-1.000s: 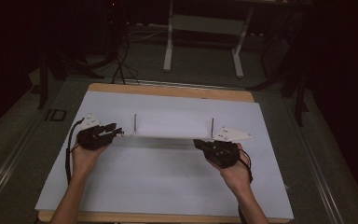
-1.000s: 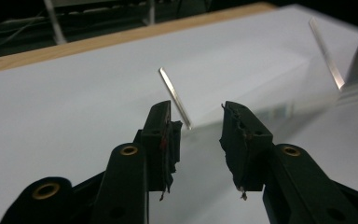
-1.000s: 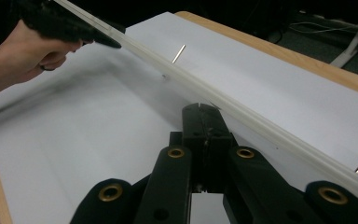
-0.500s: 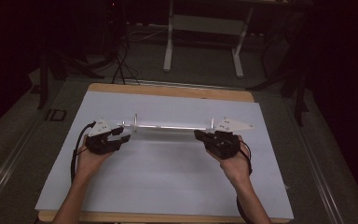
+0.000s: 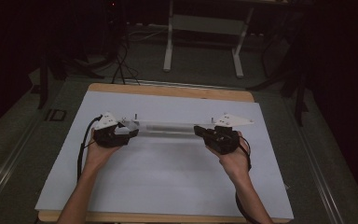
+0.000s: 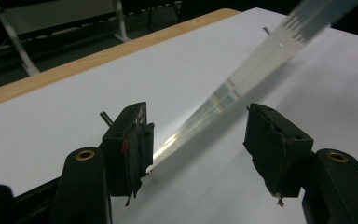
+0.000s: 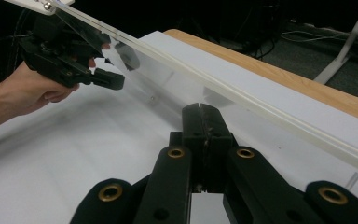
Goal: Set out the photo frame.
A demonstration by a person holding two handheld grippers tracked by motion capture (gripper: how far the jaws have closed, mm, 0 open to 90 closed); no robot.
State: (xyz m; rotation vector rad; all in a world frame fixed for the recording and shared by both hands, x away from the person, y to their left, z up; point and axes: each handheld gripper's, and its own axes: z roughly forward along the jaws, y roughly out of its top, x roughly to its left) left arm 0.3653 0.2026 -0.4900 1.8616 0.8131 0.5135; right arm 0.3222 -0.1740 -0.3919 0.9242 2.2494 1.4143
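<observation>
Left gripper (image 6: 196, 149): jaws have just been opening and now stand wide apart, the clear acrylic strip (image 6: 242, 84) between them, its end touching the left pad, clear of the right. Right gripper (image 7: 204, 122): jaws pressed together; whether they pinch the strip's lower edge I cannot tell.

The white desk (image 5: 168, 186) lay bare across the lower half of the high view, open for passage. Across mid-frame the clear plastic strip (image 5: 168, 127) stretched between the left hand-held gripper (image 5: 126, 133) and the right hand-held gripper (image 5: 204, 131), barring the way; bare desk lay behind it.
</observation>
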